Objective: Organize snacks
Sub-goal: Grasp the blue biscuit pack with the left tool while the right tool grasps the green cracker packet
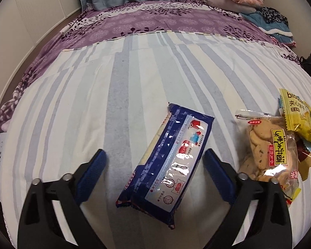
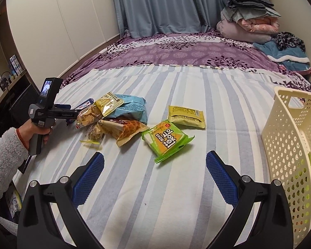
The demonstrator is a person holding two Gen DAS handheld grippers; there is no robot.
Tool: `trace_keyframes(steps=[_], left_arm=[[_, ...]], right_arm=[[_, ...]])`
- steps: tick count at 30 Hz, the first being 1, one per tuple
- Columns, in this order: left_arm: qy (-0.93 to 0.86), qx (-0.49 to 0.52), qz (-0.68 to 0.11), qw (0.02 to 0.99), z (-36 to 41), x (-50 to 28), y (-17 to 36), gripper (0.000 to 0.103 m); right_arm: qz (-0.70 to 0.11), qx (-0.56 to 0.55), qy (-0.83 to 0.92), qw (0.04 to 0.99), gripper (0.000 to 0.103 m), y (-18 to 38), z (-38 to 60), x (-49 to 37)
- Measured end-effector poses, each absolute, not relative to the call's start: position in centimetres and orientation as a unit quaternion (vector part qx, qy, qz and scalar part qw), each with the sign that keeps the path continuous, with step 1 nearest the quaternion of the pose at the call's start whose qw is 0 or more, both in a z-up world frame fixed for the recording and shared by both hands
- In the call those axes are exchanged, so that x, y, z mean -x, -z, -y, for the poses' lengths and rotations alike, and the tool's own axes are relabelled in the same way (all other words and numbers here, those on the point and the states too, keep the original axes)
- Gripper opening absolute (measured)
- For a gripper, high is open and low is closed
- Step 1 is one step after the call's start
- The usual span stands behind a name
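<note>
Clearly both tongs gape wide: left tongs (image 1: 154, 157) straddle the blue packet (image 1: 168, 161) untouched, right tongs (image 2: 154, 161) empty.

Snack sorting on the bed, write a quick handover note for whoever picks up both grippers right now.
Left gripper: open, jaws either side of the blue packet, pads not pressing it yet.
Right gripper: open, empty, pointing toward the green packet.
Basket stands at the right on the striped sheet; something green shows through its holes, so some may be packed.
Left to do: the blue packet, cookie bag, the green packet, yellow packet and the pile are all loose on the sheet.
</note>
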State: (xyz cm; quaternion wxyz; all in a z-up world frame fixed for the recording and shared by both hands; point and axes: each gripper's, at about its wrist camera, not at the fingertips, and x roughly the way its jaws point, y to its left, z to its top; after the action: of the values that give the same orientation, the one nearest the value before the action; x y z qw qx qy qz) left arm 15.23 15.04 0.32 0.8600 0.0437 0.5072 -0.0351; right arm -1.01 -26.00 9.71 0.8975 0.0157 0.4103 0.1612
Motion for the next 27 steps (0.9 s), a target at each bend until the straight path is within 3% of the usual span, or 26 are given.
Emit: trace_keyframes(steps=[5,10,27], left_arm=[[0.053,-0.022,-0.501,0.863,-15.0,-15.0,-0.2,0.064],[0.057,-0.026,-0.495,0.867,-14.4,-14.4,-0.5,0.049],[0.019,0.019,-0.470,0.882,-16.2,-9.6,-4.0,0.046]], right_arm=[[-0.415,-0.016,-0.165,0.895,0.098,-9.4,25.9,0.7],[-0.417,-0.010,-0.169,0.893,0.098,-9.2,25.5,0.2],[-0.444,0.048,-0.188,0.875,0.098,-4.6,23.2,-6.3]])
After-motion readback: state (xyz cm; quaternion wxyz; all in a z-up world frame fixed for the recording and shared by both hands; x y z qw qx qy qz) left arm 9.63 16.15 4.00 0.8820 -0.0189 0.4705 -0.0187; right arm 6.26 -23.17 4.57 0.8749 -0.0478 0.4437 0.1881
